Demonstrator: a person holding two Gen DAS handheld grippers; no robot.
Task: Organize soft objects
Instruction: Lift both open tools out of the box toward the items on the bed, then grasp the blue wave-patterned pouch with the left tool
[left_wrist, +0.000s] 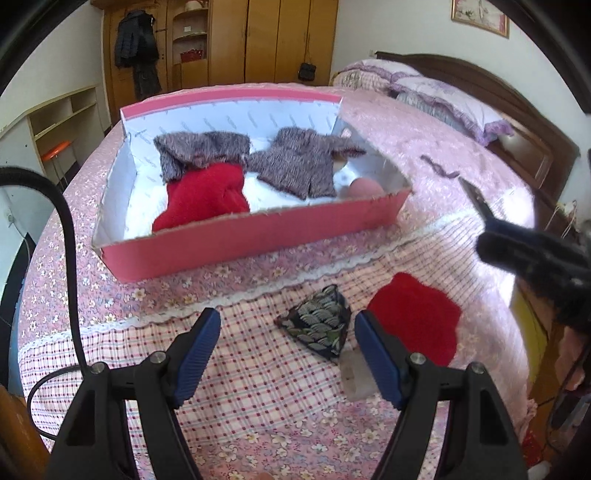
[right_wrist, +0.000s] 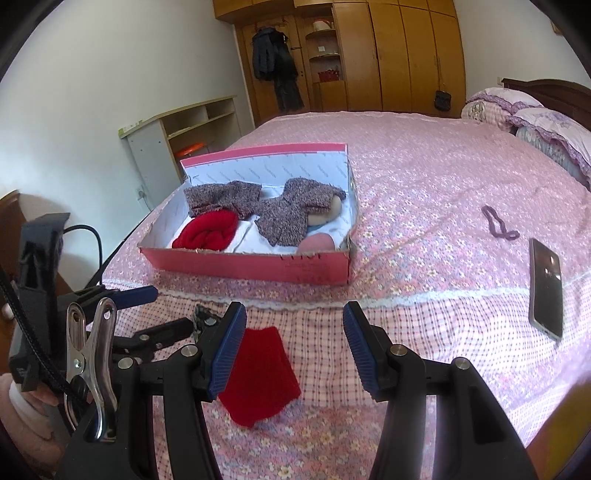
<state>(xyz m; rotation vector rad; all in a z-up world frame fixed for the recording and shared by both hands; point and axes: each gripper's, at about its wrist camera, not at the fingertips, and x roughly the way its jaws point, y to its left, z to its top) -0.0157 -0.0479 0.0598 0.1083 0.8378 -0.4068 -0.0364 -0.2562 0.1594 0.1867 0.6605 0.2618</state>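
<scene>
A pink cardboard box (left_wrist: 251, 236) (right_wrist: 258, 264) sits on the bed, holding two grey fuzzy garments (left_wrist: 201, 147) (right_wrist: 288, 214), a red knit piece (left_wrist: 203, 199) (right_wrist: 208, 229) and a pink round item (left_wrist: 364, 188). In front of the box lie a dark patterned pouch (left_wrist: 317, 325) and a loose red knit piece (left_wrist: 417, 317) (right_wrist: 262, 373). My left gripper (left_wrist: 287, 316) hangs open just short of the pouch. My right gripper (right_wrist: 294, 308) stands open above the bed, with the loose red piece beside its left finger. The left gripper's fingers hide most of the pouch (right_wrist: 201, 314) in the right wrist view.
A phone (right_wrist: 546, 288) and a purple hair band (right_wrist: 498, 223) lie on the bedspread to the right. Pillows (right_wrist: 535, 122) rest against the headboard. A black cable (left_wrist: 70, 258) runs down the left side. A small clear object (left_wrist: 354, 376) lies near the pouch.
</scene>
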